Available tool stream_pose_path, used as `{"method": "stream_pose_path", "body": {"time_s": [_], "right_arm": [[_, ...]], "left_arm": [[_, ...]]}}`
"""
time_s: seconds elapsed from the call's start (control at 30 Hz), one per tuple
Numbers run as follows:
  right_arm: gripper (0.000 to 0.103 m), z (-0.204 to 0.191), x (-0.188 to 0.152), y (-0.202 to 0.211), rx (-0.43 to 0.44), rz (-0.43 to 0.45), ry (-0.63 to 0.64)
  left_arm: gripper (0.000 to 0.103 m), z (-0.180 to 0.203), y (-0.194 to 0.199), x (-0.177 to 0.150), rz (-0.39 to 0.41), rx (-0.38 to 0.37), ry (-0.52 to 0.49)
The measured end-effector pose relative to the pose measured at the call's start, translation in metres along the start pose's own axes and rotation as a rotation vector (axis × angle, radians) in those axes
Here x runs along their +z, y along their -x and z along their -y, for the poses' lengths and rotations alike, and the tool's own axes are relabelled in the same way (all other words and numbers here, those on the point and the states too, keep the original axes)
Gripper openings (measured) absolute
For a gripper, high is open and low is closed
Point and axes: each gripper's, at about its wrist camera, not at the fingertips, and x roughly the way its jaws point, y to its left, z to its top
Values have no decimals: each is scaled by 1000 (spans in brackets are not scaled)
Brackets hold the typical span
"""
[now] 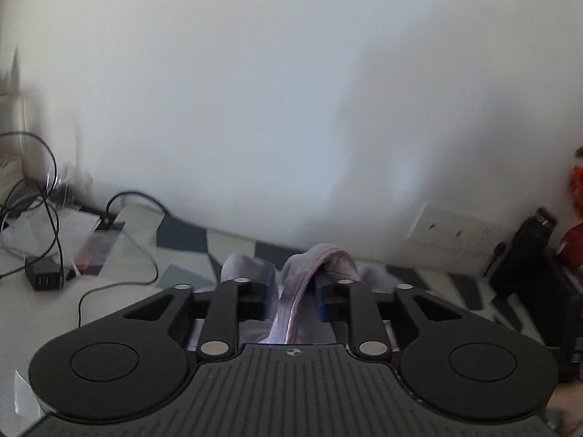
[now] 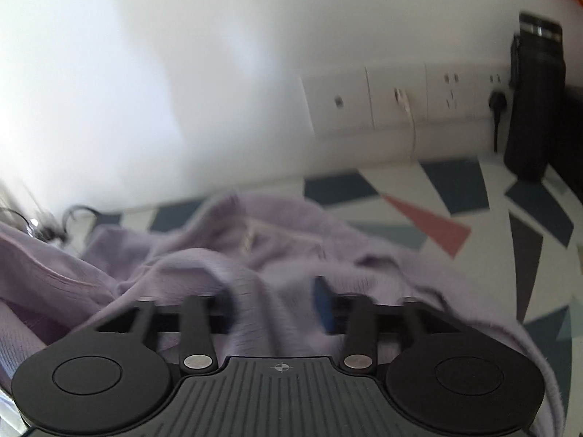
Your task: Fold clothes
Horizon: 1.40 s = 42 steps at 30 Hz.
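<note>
A lavender garment (image 2: 226, 255) lies bunched on a table with a geometric patterned cover (image 2: 430, 225). My left gripper (image 1: 293, 284) is shut on a fold of the garment (image 1: 309, 273), which bulges up between the blue pads and hangs over the fingers, lifted above the table. My right gripper (image 2: 277, 302) is shut on another part of the same garment; cloth drapes over its left finger and hides it, and the blue pad of the right finger (image 2: 324, 302) shows. The right view is blurred.
A white wall stands close behind. Wall sockets (image 2: 400, 98) with a white cable and a black plug sit at the right, beside a tall black object (image 2: 535, 94). At the left lie black cables (image 1: 54, 189), a charger block (image 1: 45, 276) and clear plastic.
</note>
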Motion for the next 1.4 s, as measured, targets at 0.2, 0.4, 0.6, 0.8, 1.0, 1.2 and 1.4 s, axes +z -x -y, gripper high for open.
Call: {"method": "stream_pose_path", "body": {"time_s": [0.2,0.4,0.6,0.8,1.0,1.2,1.4], "right_arm": [[68,15,-31,27,39,-1,-42],[76,32,-66,84,73,4,-50],[78,24,-97,106,-52,-51,-68],[88,13,-131,121,-161,-86,-82],[102,11,-154,121,-195,-132,-113],[102,12,-176,118,-225,-189,-161],[102,15,-192,96,-260,-259,-184]], "left_arm": [[74,-5,-16,-53,-152,-27,17],[90,-16,42,-83,-154,-19,76],[93,-13,57,-96,-221,-98,93],[96,8,54,-110,-301,-186,14],[100,37,32,-132,-448,-207,-181],[100,37,13,-152,-562,-262,-163],[100,41,-3,-170,-609,-200,-198]]}}
